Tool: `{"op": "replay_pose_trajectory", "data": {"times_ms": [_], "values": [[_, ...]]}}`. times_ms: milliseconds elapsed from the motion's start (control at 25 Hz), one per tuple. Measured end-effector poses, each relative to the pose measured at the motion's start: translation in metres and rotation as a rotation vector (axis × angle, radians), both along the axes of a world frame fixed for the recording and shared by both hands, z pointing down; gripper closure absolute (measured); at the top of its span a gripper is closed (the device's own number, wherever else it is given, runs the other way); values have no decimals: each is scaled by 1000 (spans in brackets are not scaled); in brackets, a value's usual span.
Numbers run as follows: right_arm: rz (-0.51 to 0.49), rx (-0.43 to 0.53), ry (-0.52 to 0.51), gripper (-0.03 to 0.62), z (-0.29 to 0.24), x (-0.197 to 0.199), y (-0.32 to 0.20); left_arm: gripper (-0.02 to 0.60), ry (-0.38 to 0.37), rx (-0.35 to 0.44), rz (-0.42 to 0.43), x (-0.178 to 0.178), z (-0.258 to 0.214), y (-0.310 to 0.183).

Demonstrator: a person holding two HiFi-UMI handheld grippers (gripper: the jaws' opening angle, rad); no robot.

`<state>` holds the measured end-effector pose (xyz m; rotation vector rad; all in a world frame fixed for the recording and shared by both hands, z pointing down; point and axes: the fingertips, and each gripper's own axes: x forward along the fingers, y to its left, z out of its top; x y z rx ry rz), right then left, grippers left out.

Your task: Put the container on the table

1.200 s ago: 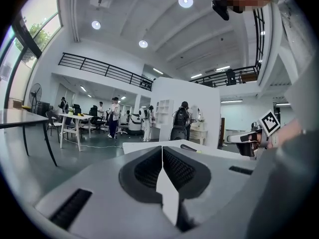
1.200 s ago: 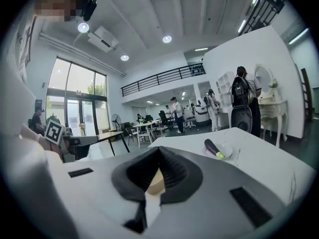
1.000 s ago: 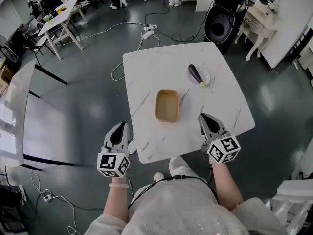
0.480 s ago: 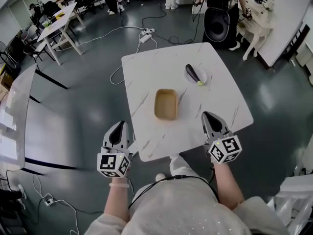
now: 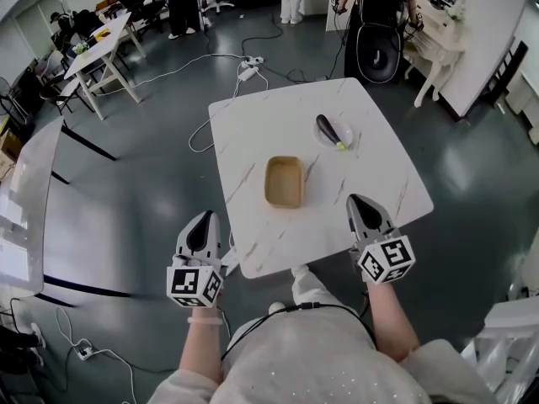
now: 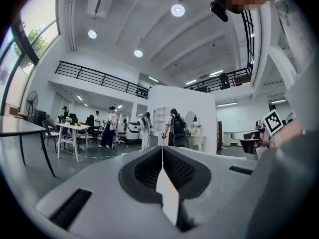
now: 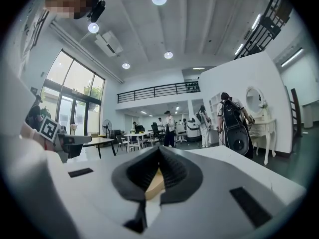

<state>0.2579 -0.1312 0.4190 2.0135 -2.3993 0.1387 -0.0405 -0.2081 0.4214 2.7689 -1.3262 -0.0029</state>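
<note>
**Container resting on the tabletop, both claws closed on nothing**

The tan rectangular container stands near the middle of the white marbled tabletop, its inside showing only bare floor; behind it to the right, a dark aubergine lies on a small white plate; the left claw hovers off the near left corner, jaws pressed together; the right claw, likewise closed, hangs over the near right edge.

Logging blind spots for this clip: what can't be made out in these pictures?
Right gripper view: the container shows only as a tan sliver behind the shut right gripper.
Left gripper view: the left gripper fills the lower picture; no container shows.
Head view: the plate under the eggplant is too small to tell its rim.
</note>
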Motion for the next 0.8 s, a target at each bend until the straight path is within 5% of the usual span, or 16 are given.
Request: {"op": "replay_pose_trajectory", "data": {"times_ms": [800], "values": [[5, -16, 2, 588, 5, -8, 4, 574, 8, 0, -7, -9, 0, 2]]}}
